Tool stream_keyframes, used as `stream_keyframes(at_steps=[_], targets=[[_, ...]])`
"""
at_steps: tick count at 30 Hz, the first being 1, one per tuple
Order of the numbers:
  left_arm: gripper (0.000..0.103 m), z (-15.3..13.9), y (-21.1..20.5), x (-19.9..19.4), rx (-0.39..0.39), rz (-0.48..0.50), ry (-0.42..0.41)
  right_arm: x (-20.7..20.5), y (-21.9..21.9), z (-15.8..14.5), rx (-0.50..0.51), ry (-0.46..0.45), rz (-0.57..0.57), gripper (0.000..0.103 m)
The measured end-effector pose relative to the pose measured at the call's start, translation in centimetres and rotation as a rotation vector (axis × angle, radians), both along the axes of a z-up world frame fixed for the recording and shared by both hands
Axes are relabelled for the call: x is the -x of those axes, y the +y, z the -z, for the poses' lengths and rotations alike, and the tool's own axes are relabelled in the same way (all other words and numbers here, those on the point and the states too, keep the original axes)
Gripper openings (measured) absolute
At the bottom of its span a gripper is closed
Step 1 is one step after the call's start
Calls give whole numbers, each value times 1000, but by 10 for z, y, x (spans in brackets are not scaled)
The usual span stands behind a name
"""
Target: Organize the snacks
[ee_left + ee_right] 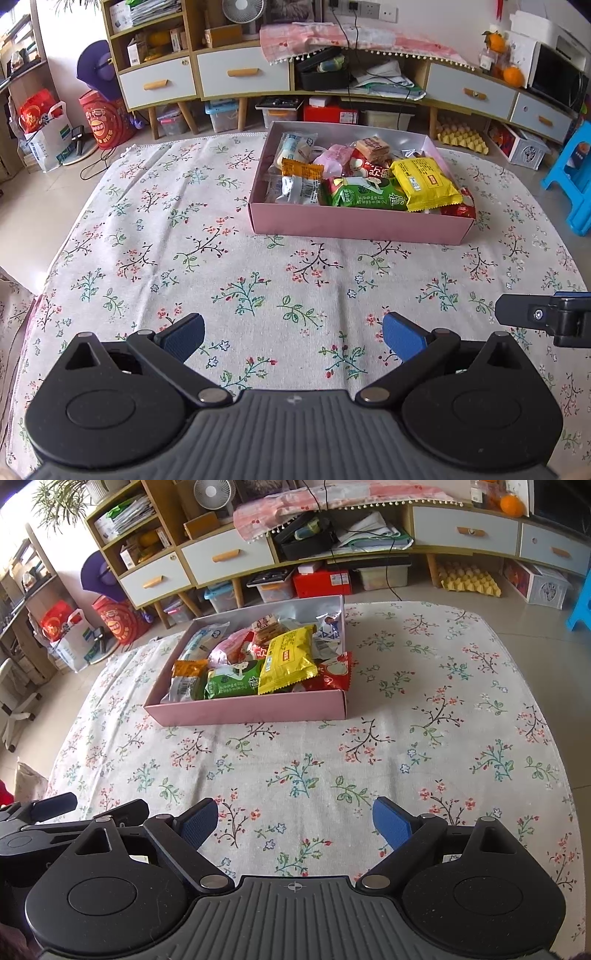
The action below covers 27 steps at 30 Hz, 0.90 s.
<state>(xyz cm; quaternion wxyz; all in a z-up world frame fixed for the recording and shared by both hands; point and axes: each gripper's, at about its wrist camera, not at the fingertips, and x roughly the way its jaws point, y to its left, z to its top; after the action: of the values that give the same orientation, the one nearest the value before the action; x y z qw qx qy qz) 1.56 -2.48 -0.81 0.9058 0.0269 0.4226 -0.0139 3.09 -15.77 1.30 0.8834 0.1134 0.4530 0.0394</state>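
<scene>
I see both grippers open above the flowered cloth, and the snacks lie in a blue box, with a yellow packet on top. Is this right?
Not quite: the box is pink, not blue, as the right wrist view shows. The rest holds: the left gripper and the right gripper are open with nothing between the jaws, above the flowered cloth, and the yellow packet lies on top of the snacks.

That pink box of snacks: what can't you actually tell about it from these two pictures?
- Pink box, left wrist view: its bottom is hidden by heaped packets.
- Yellow packet, right wrist view: it covers the snacks beneath.
- Green packet: its print is too small to read.
- Both views: the box's near wall hides the packets' lower edges.
</scene>
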Motion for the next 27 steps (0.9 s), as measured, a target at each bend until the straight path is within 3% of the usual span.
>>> stream_keyframes(at_steps=[27], targets=[[103, -1, 0, 0, 0, -1, -2, -2, 4, -3, 2, -3, -12, 93]])
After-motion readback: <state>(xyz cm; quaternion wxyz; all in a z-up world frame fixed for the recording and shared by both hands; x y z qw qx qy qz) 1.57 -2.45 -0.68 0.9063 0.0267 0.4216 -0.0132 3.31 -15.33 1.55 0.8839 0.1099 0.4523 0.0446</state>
